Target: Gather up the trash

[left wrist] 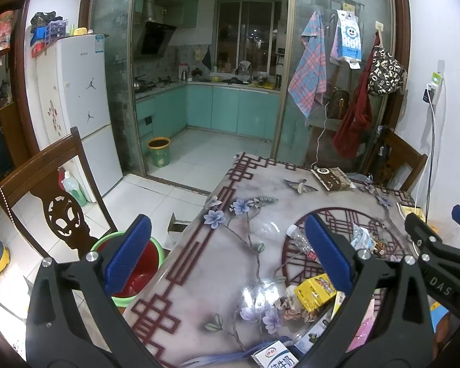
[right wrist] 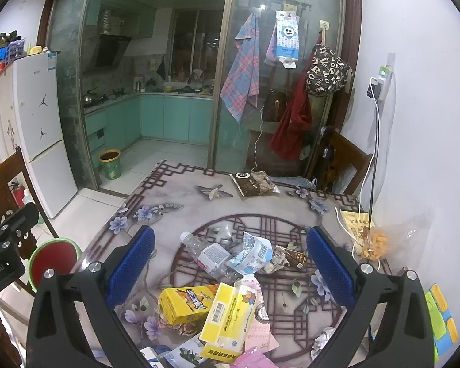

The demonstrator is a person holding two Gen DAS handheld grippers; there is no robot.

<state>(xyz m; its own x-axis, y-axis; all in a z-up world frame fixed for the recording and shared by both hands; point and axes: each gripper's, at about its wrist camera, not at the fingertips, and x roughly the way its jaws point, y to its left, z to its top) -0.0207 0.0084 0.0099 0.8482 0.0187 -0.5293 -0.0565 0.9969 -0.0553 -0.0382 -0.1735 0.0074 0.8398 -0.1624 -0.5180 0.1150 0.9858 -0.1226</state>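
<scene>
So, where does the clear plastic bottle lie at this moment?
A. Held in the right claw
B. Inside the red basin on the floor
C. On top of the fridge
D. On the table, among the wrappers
D: the plastic bottle lies on its side on the table beside wrappers, and both claws are open and empty.

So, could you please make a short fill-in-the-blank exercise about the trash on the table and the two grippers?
1. Both the left gripper and the right gripper have their jaws ____.
2. The clear plastic bottle on the table is lying on its ____.
3. The bin beside the table is green outside and ____ inside.
4. The carton next to the tissue pack is mostly ____.

Missing words: open; side; red; yellow
</scene>
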